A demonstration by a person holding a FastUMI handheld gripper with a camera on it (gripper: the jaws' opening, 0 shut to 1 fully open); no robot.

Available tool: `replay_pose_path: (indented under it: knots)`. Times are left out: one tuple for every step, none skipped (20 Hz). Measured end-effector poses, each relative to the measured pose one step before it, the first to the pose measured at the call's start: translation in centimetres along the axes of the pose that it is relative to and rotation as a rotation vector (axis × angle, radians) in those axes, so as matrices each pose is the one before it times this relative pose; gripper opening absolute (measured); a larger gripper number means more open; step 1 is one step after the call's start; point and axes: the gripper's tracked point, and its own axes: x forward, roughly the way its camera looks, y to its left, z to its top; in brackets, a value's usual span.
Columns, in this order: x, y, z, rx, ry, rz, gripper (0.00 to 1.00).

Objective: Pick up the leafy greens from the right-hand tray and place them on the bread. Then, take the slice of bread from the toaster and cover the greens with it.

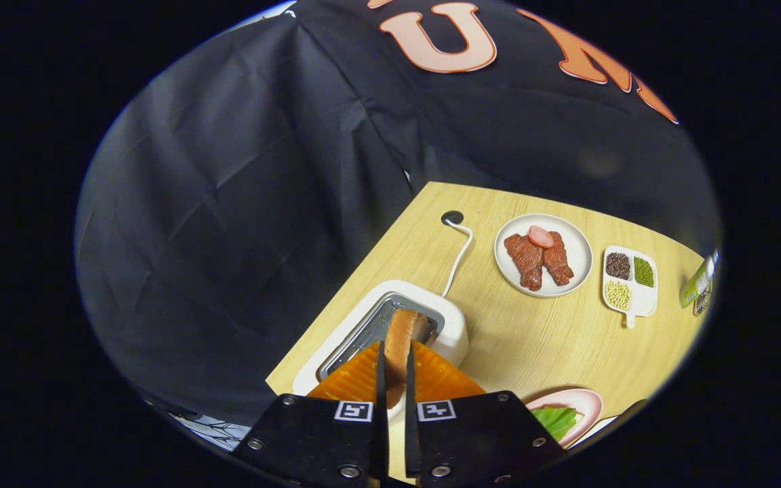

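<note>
1. My gripper (396,366) has its 2 orange ribbed fingers (353,379) drawn in close, pinching the slice of bread (401,342) between them, 1 pad on each face.
2. The slice stands on edge over the slot of the white toaster (455,325); its far end lies at the slot's far end, and I cannot tell whether it still sits inside.
3. The toaster's white cord (459,254) runs back to a dark round port (452,217) in the wooden table (533,339).
4. The leafy greens (556,420) lie on a pink plate (590,403), just to the right of my fingers.
5. Beyond the toaster, a white plate (577,234) carries 2 strips of meat (539,261) and a pink sausage slice (540,236).
6. Right of it, a small white divided tray (641,301) holds 3 kinds of grains or beans.
</note>
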Motion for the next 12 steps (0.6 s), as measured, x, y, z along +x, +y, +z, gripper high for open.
replay_pose_path:
  knots:
    - [-0.884,0.084,0.130,0.00166,-0.01092,0.01087,0.10]
    - [-0.622,-0.134,0.236,0.00204,-0.01494,0.00765,0.10]
    - [-0.611,0.182,0.078,0.00534,-0.01187,0.01454,0.10]
    - [-0.726,0.077,0.097,0.00529,-0.01157,0.01151,0.10]
    - [-0.600,0.150,0.271,0.00276,-0.01717,0.01730,0.10]
    - [-0.641,0.028,0.249,-0.00338,-0.01547,0.00683,0.10]
    - [-0.949,-0.109,0.233,-0.00581,-0.01918,-0.00281,0.10]
    - [-0.736,0.020,0.311,-0.00569,-0.01634,0.00436,0.10]
    - [-0.742,-0.073,-0.089,0.00010,-0.01231,0.00165,0.10]
    - [-0.767,-0.387,0.090,-0.00502,-0.01355,-0.00592,0.10]
    - [-0.727,-0.343,0.068,-0.00282,-0.01364,-0.00643,0.10]
    - [-0.617,-0.545,-0.133,0.00100,-0.01057,-0.00644,0.09]
